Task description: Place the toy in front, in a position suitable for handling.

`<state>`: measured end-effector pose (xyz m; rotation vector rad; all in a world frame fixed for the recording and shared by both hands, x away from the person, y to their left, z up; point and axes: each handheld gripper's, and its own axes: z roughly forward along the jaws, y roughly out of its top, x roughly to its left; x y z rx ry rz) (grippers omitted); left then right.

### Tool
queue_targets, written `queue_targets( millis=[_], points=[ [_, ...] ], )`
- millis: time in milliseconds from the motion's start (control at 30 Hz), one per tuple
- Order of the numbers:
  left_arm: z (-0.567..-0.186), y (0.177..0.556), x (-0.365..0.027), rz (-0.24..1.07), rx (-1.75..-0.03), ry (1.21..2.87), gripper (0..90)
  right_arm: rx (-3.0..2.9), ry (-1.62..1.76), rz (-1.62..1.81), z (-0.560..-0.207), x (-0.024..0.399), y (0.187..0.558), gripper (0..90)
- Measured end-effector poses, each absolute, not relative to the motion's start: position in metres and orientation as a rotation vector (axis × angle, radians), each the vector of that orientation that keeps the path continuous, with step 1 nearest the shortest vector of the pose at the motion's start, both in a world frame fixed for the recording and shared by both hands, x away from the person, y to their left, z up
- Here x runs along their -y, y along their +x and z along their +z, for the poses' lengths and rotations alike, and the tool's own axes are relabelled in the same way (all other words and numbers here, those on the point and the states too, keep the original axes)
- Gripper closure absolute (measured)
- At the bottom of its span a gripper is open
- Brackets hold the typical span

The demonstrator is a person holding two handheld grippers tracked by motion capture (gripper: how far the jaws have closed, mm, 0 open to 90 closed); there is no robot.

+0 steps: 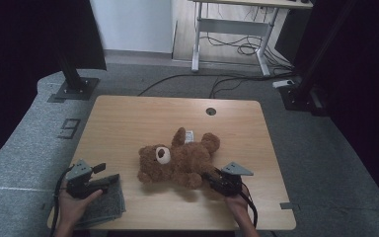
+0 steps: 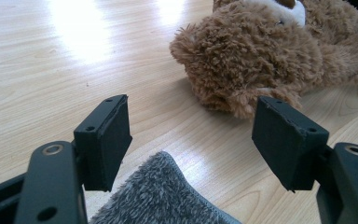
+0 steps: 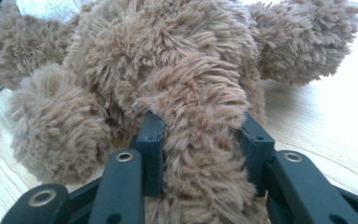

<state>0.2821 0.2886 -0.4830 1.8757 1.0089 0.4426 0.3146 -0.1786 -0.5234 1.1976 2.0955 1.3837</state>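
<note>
Jaws on my right gripper (image 3: 200,140) are clamped on a leg of the teddy bear (image 1: 180,160), which lies mid-desk (image 1: 128,118). It looks light, soft and squashy, so I'd grip deep into a limb, not loose fur. My left gripper (image 2: 193,140) hangs open, empty, above the grey cloth (image 2: 163,196).

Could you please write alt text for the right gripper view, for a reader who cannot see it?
The right gripper is closed on a furry limb of a brown teddy bear, its two black jaws pressed into the plush on either side. The bear lies on a light wooden table, its body and other limbs spreading behind the gripped one.
</note>
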Motion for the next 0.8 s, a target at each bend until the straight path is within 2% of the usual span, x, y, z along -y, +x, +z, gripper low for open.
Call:
queue_targets(
  millis=[167, 333, 367, 400, 567, 800],
  points=[
    [-0.483, 0.282, -0.29, 0.446, -1.01, 1.873, 28.3, -2.094, 1.182, 1.396, -0.523, 0.179, 0.314, 54.3],
    [-0.484, 0.283, -0.291, 0.449, -1.02, 1.877, 28.3, -2.022, 1.151, 1.455, -0.518, 0.186, 0.315, 41.9],
    [-0.484, 0.283, -0.291, 0.447, -1.022, 1.88, 28.3, -1.976, 1.157, 1.493, -0.514, 0.19, 0.313, 35.3],
    [-0.484, 0.283, -0.291, 0.447, -1.023, 1.883, 28.2, -1.963, 1.16, 1.505, -0.513, 0.191, 0.313, 32.7],
    [-0.486, 0.282, -0.293, 0.436, -1.038, 1.905, 27.2, -1.92, 1.171, 1.535, -0.509, 0.199, 0.311, 29.8],
    [-0.49, 0.281, -0.294, 0.422, -1.081, 1.958, 19.9, -1.901, 1.193, 1.542, -0.508, 0.205, 0.311, 29.7]
  ],
)
